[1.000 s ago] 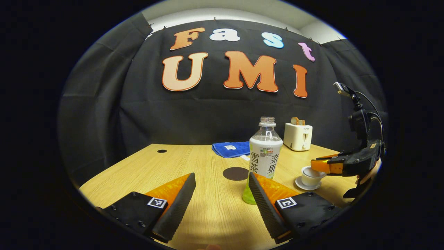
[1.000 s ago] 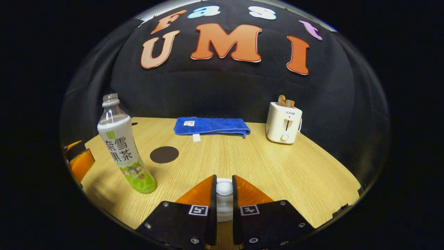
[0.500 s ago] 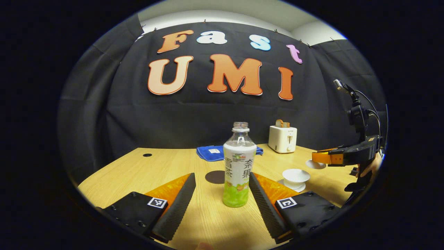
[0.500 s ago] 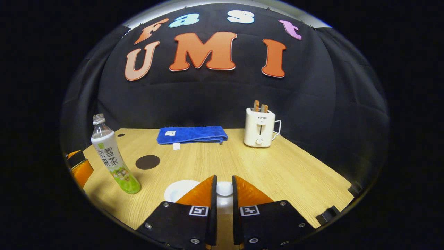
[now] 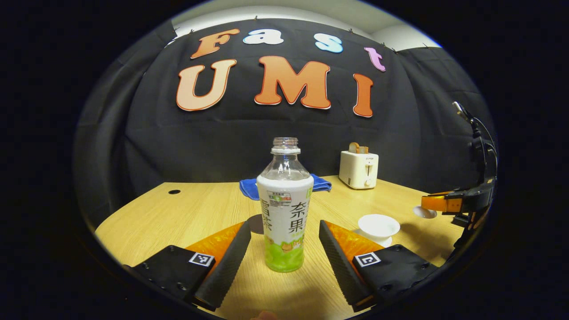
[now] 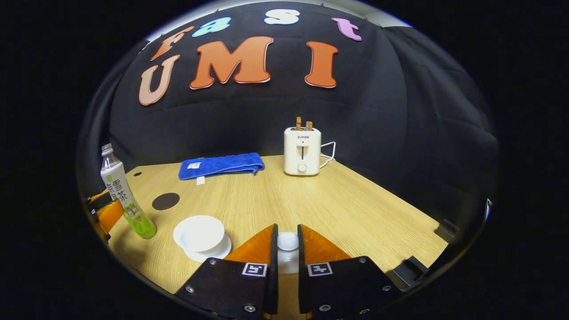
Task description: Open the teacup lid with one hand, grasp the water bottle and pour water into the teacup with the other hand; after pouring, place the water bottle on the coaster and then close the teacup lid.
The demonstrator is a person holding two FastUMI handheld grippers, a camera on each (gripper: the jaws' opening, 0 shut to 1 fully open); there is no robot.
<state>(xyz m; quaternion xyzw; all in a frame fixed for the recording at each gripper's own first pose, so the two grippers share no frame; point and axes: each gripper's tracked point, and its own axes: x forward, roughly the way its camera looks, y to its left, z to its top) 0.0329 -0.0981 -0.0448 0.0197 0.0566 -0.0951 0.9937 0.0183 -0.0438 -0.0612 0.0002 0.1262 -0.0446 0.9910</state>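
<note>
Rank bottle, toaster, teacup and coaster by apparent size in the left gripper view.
1. Water bottle, by far the largest; it also stands nearest the camera, so that inflates it.
2. Toaster, though farther back.
3. Teacup.
4. Coaster, mostly hidden behind the bottle, so its rank is unsure.

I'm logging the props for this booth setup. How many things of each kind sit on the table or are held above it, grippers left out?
Water bottle: 1
Teacup: 1
Saucer: 1
Teacup lid: 1
Coaster: 1
Blue towel: 1
Toaster: 1
Total: 7
</note>
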